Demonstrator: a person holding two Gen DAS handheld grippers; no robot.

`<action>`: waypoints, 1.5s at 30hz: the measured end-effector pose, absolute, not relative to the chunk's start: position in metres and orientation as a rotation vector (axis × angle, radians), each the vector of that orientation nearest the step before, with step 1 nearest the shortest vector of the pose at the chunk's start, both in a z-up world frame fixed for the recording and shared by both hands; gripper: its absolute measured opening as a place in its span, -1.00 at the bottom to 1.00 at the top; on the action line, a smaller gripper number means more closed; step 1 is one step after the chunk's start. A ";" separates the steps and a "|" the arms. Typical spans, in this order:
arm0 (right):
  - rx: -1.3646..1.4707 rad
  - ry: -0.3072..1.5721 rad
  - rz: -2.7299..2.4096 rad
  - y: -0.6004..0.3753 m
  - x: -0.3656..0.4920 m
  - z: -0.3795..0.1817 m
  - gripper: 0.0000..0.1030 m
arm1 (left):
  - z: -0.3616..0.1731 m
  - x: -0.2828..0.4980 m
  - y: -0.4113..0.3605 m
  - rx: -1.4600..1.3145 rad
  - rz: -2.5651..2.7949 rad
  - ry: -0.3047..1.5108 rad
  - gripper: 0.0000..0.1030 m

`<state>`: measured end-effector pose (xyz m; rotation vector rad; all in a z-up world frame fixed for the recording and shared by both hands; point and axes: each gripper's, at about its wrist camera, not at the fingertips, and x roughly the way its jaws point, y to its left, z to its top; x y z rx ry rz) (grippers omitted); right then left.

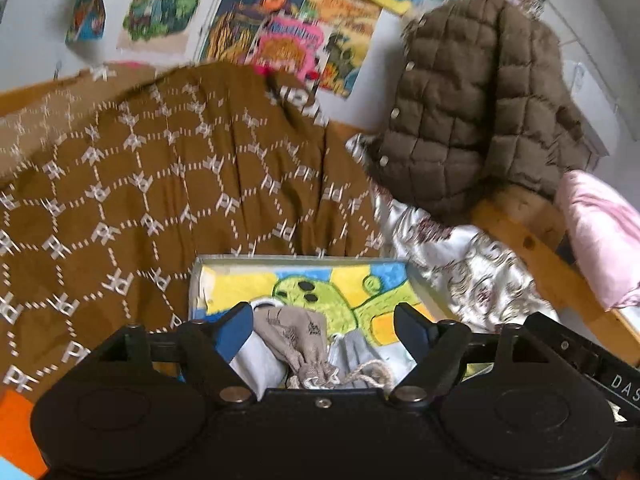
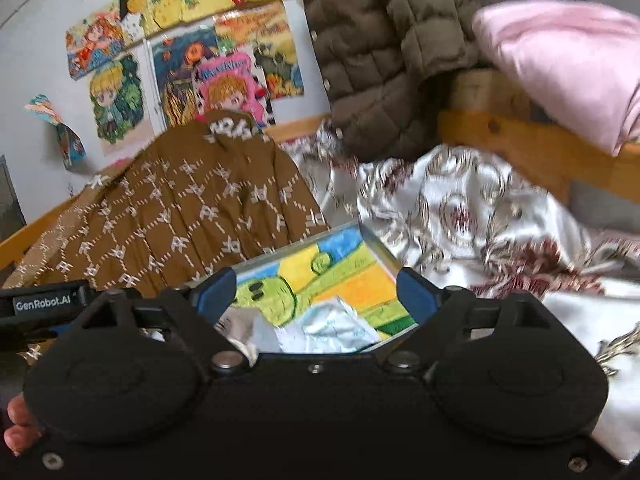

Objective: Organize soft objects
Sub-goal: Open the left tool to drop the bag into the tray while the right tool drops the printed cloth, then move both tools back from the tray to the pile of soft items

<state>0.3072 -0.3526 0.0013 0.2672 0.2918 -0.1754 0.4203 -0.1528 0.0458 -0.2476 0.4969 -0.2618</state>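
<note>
A shallow grey box [image 1: 300, 258] lined with a bright drawing of a green figure lies on the bed. In it are a beige drawstring pouch [image 1: 298, 334] and pale blue-white cloth pieces [image 1: 256, 356]. My left gripper [image 1: 324, 320] hovers over the box's near end with its jaws wide apart, and the pouch lies below and between them, untouched. In the right wrist view, my right gripper [image 2: 316, 290] also stands open above the box [image 2: 380, 252]. A crumpled pale blue-white cloth [image 2: 336, 328] lies under it, free of the pads.
A brown patterned cloth [image 1: 160, 184] covers the bed to the left of the box. Silver floral satin [image 2: 460, 216] spreads to the right. An olive quilted jacket [image 1: 472, 112] hangs over the wooden frame [image 1: 540, 256], beside a pink cushion [image 2: 568, 64]. Posters [image 1: 280, 28] cover the wall.
</note>
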 end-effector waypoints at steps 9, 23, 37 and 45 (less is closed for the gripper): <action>0.226 0.194 -0.151 -0.318 0.252 0.047 0.98 | 0.095 0.351 -0.126 -0.238 -0.269 0.384 0.82; 0.028 0.112 -0.169 -0.251 0.156 0.089 0.99 | 0.114 0.237 -0.077 -0.269 -0.283 0.250 0.98; -0.026 0.015 -0.244 -0.185 0.073 0.078 0.99 | 0.091 0.136 -0.029 -0.233 -0.279 0.192 0.98; -0.015 -0.049 -0.295 -0.173 0.037 0.062 0.99 | 0.071 0.100 -0.014 -0.185 -0.314 0.198 0.99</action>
